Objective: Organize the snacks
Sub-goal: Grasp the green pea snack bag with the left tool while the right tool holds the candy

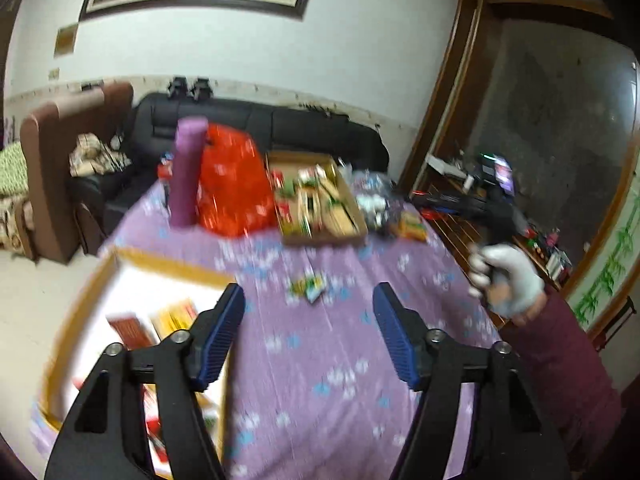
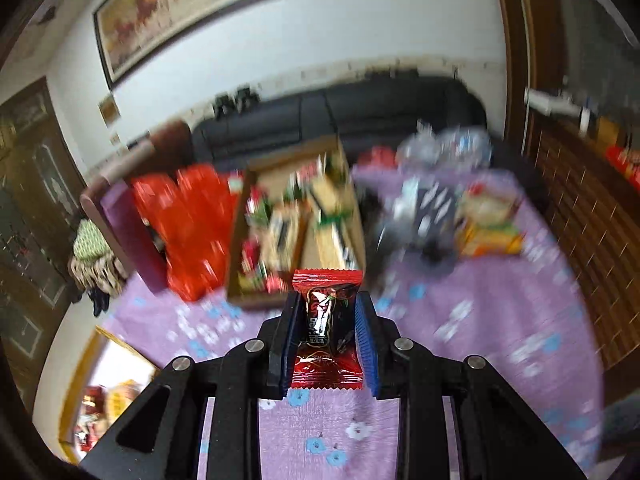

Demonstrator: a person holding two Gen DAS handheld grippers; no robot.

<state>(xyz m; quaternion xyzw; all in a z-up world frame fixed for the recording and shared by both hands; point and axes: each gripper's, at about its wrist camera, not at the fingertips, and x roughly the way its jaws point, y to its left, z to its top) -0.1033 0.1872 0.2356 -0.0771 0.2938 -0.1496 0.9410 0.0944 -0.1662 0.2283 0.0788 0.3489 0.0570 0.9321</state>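
Observation:
My right gripper [image 2: 327, 300] is shut on a red and black snack packet [image 2: 326, 328] and holds it above the purple flowered tablecloth [image 2: 460, 320]. My left gripper [image 1: 309, 294] is open and empty above the cloth. A small green and yellow snack packet [image 1: 308, 287] lies on the cloth beyond its fingertips. A cardboard tray [image 1: 316, 200] full of snack packets sits further back; it also shows in the right wrist view [image 2: 296, 232]. A white tray with a yellow rim [image 1: 80, 300] holding red and yellow packets lies at the left; its corner shows in the right wrist view [image 2: 116, 360].
A red plastic bag [image 1: 232, 184] and a purple cylinder [image 1: 186, 172] stand at the back left. A clear bag of snacks [image 1: 372, 196] and an orange packet [image 1: 410, 226] lie at the back right. A black sofa [image 1: 260, 124] is behind the table. My gloved right hand [image 1: 508, 280] is at the right.

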